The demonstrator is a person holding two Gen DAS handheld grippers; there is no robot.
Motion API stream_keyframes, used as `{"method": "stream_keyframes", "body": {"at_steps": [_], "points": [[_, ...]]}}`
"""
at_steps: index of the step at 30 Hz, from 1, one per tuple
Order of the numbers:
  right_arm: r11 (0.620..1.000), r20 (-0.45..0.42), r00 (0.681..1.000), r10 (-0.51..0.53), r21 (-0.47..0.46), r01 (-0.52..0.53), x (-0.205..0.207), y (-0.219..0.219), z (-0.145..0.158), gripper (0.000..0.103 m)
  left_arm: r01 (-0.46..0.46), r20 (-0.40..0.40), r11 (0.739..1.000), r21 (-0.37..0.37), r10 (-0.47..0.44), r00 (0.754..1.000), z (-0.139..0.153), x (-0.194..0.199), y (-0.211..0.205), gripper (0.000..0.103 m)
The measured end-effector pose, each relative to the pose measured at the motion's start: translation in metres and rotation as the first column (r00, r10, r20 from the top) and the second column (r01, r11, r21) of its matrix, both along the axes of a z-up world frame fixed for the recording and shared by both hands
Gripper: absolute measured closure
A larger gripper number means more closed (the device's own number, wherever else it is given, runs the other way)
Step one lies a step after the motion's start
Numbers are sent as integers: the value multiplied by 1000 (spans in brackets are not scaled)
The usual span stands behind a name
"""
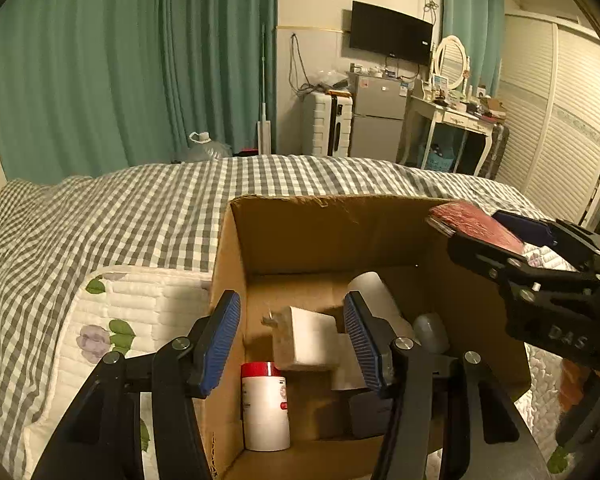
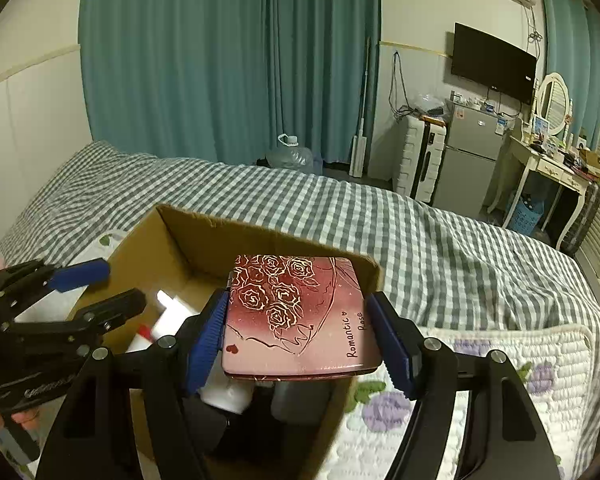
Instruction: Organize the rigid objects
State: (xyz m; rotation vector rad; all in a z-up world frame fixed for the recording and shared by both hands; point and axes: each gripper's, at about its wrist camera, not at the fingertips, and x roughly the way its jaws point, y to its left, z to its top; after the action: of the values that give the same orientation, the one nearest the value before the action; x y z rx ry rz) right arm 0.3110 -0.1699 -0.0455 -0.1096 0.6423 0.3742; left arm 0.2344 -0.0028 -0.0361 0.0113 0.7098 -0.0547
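Observation:
An open cardboard box [image 1: 328, 236] sits on the bed and also shows in the right wrist view [image 2: 188, 240]. Inside lie a white bottle with a red cap [image 1: 265, 408], a white charger block [image 1: 306, 338], a white cylinder [image 1: 374, 292] and dark items. My left gripper [image 1: 294, 344] is open and empty over the box's left wall. My right gripper [image 2: 300, 332] is shut on a flat red rose-patterned case [image 2: 296, 316] and holds it above the box's right side. The case also shows in the left wrist view [image 1: 476, 226].
The box rests on a grey checked bedspread [image 1: 100, 216] beside a white quilted floral blanket [image 1: 132, 312]. Beyond the bed stand teal curtains [image 1: 100, 60], a water jug [image 1: 206, 148], a white suitcase [image 1: 328, 124], a small fridge [image 1: 380, 120] and a dressing table [image 1: 452, 120].

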Motion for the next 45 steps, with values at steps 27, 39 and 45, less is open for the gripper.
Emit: {"method": "stream_keyframes", "body": {"at_steps": [27,39,45], "points": [[966,233,938,-257,99,240,-171,-67,130,0,-50,323,997,64,27,946,140,-143,-32,28],[960,291,917,-271,156,234,-232,-38,117,0,-73,445,996,-53,89,891,137,-210,0,27],[957,277,918,-284,135,255,-223,-19,79,0,-56,383,998,2,51,923,90,-193,9,27]]}}
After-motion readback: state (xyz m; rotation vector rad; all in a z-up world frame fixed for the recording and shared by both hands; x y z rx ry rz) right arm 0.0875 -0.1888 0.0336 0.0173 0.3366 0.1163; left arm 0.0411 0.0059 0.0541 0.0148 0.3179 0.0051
